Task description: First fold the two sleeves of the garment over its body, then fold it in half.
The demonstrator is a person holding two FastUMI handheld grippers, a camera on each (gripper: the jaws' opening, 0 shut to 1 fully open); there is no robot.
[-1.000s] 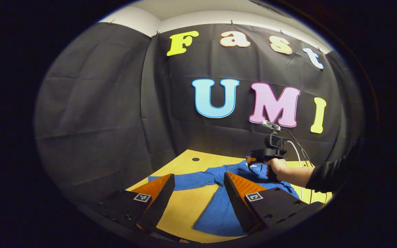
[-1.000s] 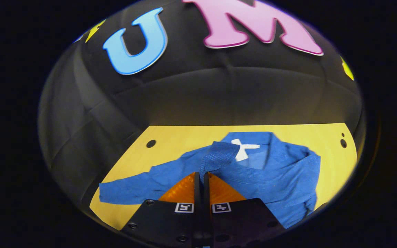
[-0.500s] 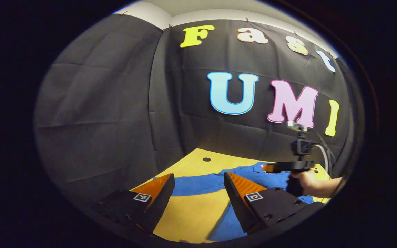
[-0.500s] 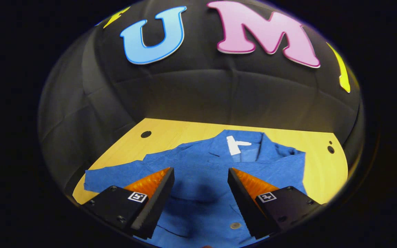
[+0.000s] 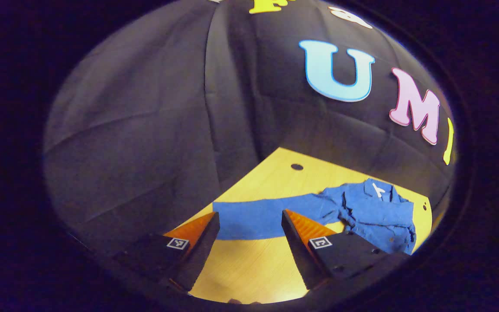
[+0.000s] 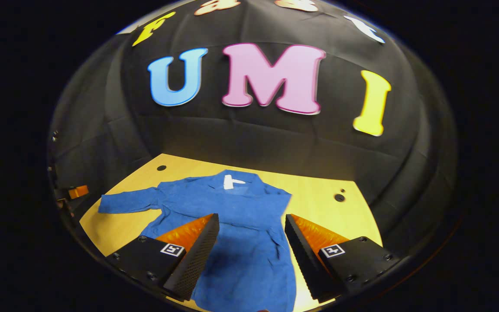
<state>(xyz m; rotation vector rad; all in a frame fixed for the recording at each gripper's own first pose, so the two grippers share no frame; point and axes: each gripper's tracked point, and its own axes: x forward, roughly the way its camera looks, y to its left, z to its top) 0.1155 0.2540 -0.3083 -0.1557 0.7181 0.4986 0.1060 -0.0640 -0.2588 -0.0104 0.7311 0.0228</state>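
Note:
A blue shirt (image 6: pixel 236 208) lies flat on the yellow wooden table (image 6: pixel 319 190), collar and white label (image 6: pixel 231 182) toward the wall. One sleeve (image 6: pixel 124 201) stretches out to the left. On the right side the cloth lies folded in over the body. My right gripper (image 6: pixel 251 221) hovers open above the shirt's lower body, holding nothing. In the left gripper view the outstretched sleeve (image 5: pixel 254 214) lies just beyond my open left gripper (image 5: pixel 249 221), with the body (image 5: pixel 375 212) off to the right. An orange finger of the left gripper (image 6: pixel 76 192) shows at the table's left edge.
The black cloth wall closes the table at the back and left. Small round holes sit in the tabletop near the far corners (image 6: pixel 161 167) (image 6: pixel 339 197) (image 5: pixel 296 167). Bare wood lies in front of the sleeve (image 5: pixel 249 264) and right of the shirt.
The right gripper opened, let go of the sleeve it had carried over the body, and drew back. The left gripper swung down toward the outstretched sleeve.

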